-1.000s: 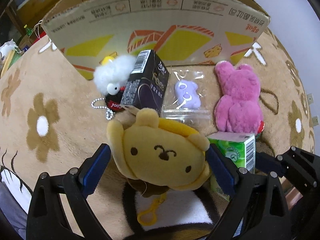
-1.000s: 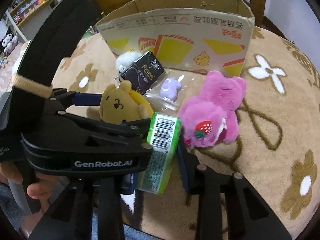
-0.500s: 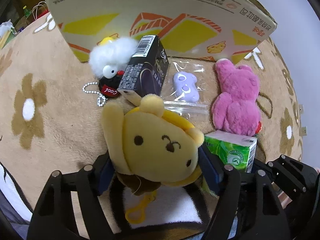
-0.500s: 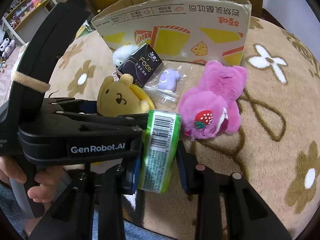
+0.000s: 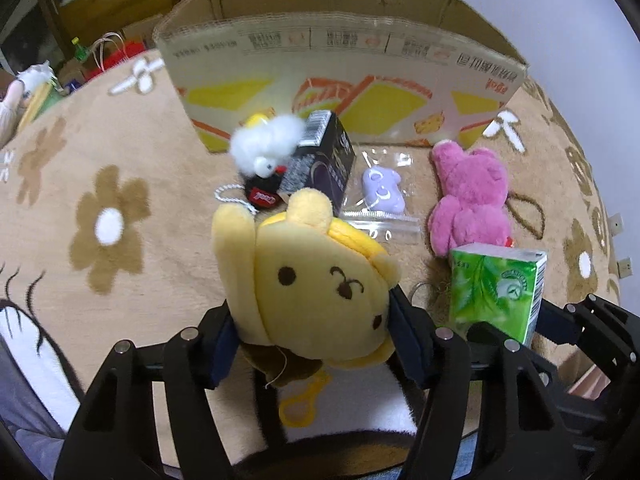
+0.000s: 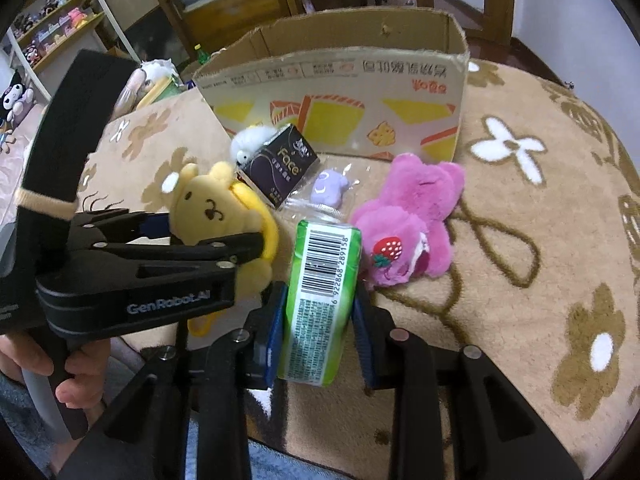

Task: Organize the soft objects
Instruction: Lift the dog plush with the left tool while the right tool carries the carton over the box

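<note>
My left gripper (image 5: 312, 336) is shut on a yellow dog plush (image 5: 316, 288) and holds it above the rug; the plush also shows in the right wrist view (image 6: 216, 208). My right gripper (image 6: 320, 316) is shut on a green tissue pack (image 6: 320, 296), which also shows in the left wrist view (image 5: 496, 288). On the rug lie a pink bear plush (image 5: 472, 196), a white fluffy keychain toy (image 5: 268, 148), a black tissue box (image 5: 324, 160) and a purple toy in a clear bag (image 5: 382, 196). An open cardboard box (image 5: 340, 76) stands behind them.
The beige flower-pattern rug (image 5: 100, 216) covers a round surface. Shelves with toys (image 6: 48, 36) and wooden furniture stand beyond the box. A person's hand (image 6: 40, 364) holds the left gripper's handle.
Both grippers have closed on their objects and lifted them. The yellow plush and the green pack have risen off the rug, and the box's open top has come into view.
</note>
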`<state>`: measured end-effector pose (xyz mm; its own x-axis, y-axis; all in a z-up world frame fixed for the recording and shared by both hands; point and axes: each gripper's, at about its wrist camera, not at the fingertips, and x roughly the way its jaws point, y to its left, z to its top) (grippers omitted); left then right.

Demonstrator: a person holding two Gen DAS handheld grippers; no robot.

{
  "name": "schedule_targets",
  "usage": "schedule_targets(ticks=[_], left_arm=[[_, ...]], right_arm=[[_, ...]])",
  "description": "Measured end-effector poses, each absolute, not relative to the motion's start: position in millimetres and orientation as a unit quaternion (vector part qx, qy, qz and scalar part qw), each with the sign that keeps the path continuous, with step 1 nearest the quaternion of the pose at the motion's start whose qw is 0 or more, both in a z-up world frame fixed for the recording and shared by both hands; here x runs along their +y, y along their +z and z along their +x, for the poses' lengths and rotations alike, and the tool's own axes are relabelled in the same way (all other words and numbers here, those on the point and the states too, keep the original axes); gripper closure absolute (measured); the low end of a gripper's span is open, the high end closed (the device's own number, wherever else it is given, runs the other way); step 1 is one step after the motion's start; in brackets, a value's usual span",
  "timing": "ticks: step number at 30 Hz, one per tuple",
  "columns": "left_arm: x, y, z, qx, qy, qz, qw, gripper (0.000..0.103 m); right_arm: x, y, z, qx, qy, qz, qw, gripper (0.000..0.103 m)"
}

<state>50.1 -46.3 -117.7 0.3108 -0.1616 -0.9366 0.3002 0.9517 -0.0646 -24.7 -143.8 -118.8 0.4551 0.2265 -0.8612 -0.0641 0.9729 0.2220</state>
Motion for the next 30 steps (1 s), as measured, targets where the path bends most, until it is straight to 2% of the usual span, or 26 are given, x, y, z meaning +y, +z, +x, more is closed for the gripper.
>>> schedule_targets(ticks=[5, 30], left_arm=[[-36.1, -95.6, 39.8, 0.537, -0.133, 0.058, 0.831, 0.038], [-37.6, 10.7, -2.2, 0.269, -0.105, 0.087, 0.953, 0.037]], right_arm=[[-147.4, -106.5, -31.3, 0.489, 0.073, 0.079, 0.866, 0.071], [-165.9, -31.8, -35.4, 0.303, 0.031, 0.075, 0.949, 0.071]])
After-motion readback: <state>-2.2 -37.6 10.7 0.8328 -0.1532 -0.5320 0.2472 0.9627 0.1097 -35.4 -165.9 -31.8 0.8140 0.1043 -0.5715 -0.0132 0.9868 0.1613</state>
